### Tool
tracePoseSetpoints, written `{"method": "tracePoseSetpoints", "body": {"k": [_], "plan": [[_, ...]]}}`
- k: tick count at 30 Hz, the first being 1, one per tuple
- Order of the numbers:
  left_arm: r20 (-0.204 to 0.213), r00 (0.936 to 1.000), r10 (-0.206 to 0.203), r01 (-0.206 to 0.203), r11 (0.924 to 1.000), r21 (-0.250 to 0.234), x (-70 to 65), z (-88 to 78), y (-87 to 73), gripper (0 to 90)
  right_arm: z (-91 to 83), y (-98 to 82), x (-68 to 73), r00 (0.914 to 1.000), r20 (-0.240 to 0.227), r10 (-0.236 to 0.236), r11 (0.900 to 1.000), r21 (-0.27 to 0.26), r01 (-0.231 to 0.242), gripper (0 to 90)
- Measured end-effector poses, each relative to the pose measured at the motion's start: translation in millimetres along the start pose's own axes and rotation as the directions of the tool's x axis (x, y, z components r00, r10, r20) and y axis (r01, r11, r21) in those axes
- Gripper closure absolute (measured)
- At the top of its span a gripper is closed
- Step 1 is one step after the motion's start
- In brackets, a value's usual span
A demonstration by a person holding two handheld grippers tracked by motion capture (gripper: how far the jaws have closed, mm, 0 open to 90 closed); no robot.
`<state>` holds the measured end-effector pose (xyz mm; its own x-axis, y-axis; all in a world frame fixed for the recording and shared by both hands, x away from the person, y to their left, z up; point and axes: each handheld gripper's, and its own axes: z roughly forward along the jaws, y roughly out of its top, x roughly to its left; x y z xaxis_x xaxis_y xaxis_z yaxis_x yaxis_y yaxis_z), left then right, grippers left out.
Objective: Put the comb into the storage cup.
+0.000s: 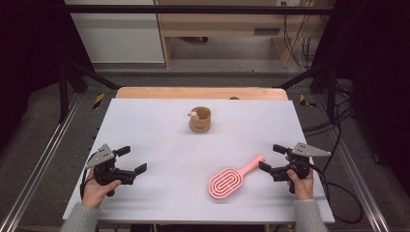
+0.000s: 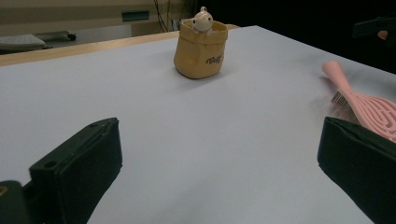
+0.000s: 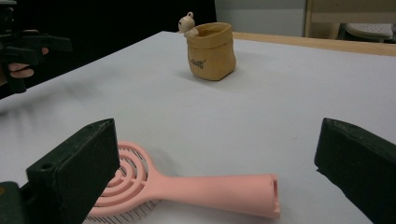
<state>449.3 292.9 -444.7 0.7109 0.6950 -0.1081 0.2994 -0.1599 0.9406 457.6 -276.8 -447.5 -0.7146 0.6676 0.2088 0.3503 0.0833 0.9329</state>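
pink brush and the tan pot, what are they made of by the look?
Pink brush: likely moulded plastic, matte, one smooth piece with an open looped head and thin bristles beneath. Tan pot: shaped like a rolled-top sack, probably glazed ceramic or resin; it holds a rigid form with a faint sheen. Can't tell which.

Pink hairbrush point(image 1: 226, 183), concentric loop pattern on its head, just ahead of black right gripper point(image 1: 269, 157). Tan pot point(image 1: 200, 120), dark lettering, cream figure point(image 1: 194, 115) on rim, farther ahead. Table point(image 1: 159, 145) pale lavender-white. Left gripper point(image 1: 133, 159) black.
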Motion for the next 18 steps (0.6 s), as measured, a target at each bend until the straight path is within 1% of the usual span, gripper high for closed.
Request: {"method": "tracePoseSetpoints", "body": {"k": [5,14,18], "plan": [[0.003,1.0,-0.001,0.001,1.0,0.001,-0.5,-0.5,0.0,0.0,-1.2,0.4,0.2,1.0,0.004,0.001,1.0,-0.003,-0.001,0.3],[-0.006,0.9999,-0.009,0.009,1.0,-0.002,0.0,-1.2,-0.2,0.0,-2.4,4.0,4.3,1.0,0.003,-0.001,1.0,-0.002,0.001,0.3],[-0.003,1.0,-0.008,0.008,1.0,-0.003,0.1,-1.4,-0.3,0.0,-2.4,5.7,7.4,0.9998,-0.002,-0.02,1.0,0.012,0.02,0.4]]}}
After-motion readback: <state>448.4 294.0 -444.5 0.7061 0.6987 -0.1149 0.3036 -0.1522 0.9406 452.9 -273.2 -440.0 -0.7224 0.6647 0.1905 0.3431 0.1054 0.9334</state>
